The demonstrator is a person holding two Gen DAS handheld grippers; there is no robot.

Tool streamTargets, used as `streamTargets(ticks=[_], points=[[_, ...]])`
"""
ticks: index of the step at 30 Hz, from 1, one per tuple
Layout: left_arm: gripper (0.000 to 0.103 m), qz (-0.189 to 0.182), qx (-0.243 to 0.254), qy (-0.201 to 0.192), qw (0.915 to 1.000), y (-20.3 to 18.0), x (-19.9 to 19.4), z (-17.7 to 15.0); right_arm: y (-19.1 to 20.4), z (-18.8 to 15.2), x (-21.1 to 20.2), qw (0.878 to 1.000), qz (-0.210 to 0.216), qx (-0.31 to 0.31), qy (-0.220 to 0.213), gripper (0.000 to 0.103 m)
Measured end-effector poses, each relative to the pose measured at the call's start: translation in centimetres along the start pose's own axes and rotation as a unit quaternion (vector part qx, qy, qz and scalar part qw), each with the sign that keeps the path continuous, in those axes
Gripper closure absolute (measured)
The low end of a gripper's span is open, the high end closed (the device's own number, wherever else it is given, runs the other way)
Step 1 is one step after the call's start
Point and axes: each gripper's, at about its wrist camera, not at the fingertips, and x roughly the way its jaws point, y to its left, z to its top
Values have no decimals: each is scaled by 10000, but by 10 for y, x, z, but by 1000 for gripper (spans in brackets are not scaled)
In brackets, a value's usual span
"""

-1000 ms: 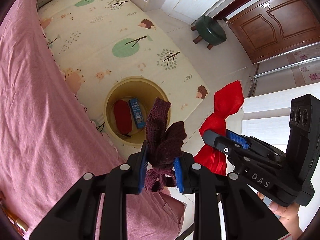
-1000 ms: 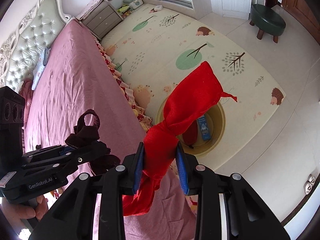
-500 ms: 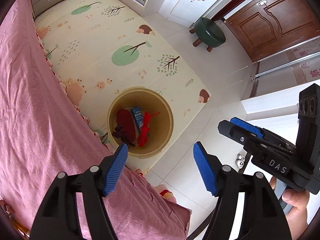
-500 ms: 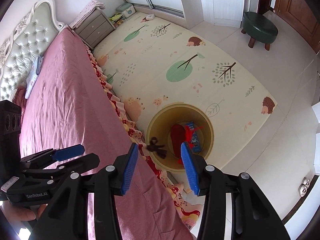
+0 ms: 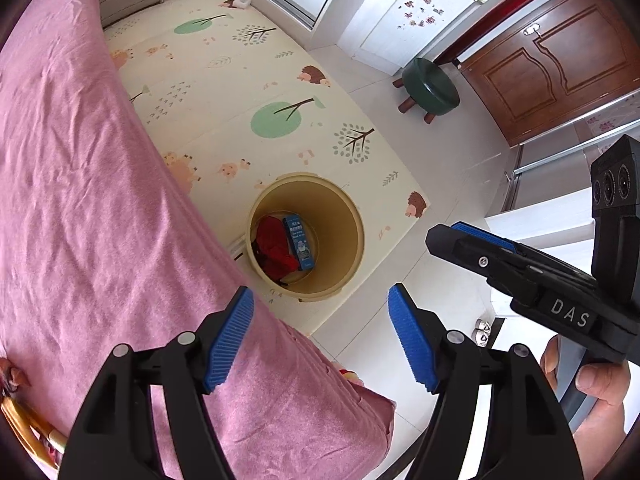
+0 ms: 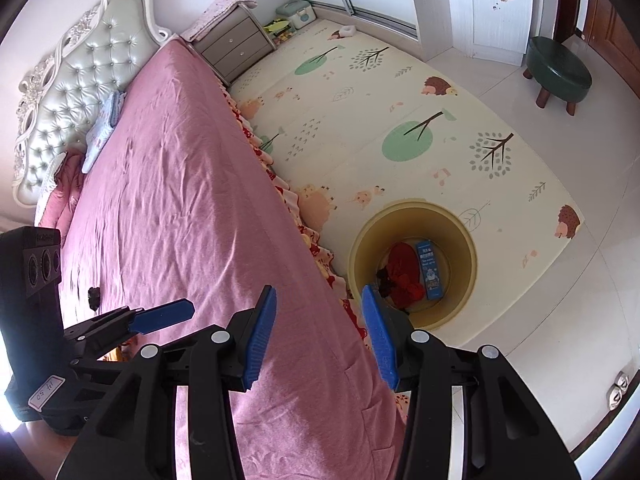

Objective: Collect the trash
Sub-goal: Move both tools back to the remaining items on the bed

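In the left wrist view, the left hand-held gripper [image 5: 320, 340] hangs with its blue pads spread wide and nothing between them, above the corner of the pink bed [image 5: 100, 200]. The yellow bin [image 5: 344, 240] stands on the play mat [image 5: 240, 92] just beside the bed edge; inside lie a red cloth [image 5: 274, 248] and a blue box [image 5: 298, 248]. The right hand-held gripper [image 5: 468, 236] shows to the right of the bin.

In the right wrist view, the right hand-held gripper [image 6: 318, 334] is likewise wide apart and empty, near the bin [image 6: 464, 276]. The red cloth [image 6: 402, 268], a dark cloth [image 6: 385, 280] and the blue box [image 6: 429, 270] rest in the bin.
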Motion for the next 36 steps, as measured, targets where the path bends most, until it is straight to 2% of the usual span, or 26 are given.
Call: streamTargets(ticks=[6, 13, 25, 31, 36], points=[[33, 191, -507, -121, 9985, 55, -34, -52, 57, -27, 14, 9989, 244, -319, 241, 59], [33, 498, -1161, -324, 9915, 130, -77, -124, 131, -71, 36, 9942, 621, -620, 620, 59], [33, 976, -2254, -632, 9673, 230, -135, -236, 255, -145, 68, 9759, 830, -1629, 1194, 59], [33, 1276, -2598, -623, 9552, 273, -150, -272, 306, -173, 90, 9665, 917, -1928, 1423, 59], [33, 1359, -2767, -548, 9497, 303, -154, -288, 341, -191, 109, 9602, 968, -2091, 1576, 59]])
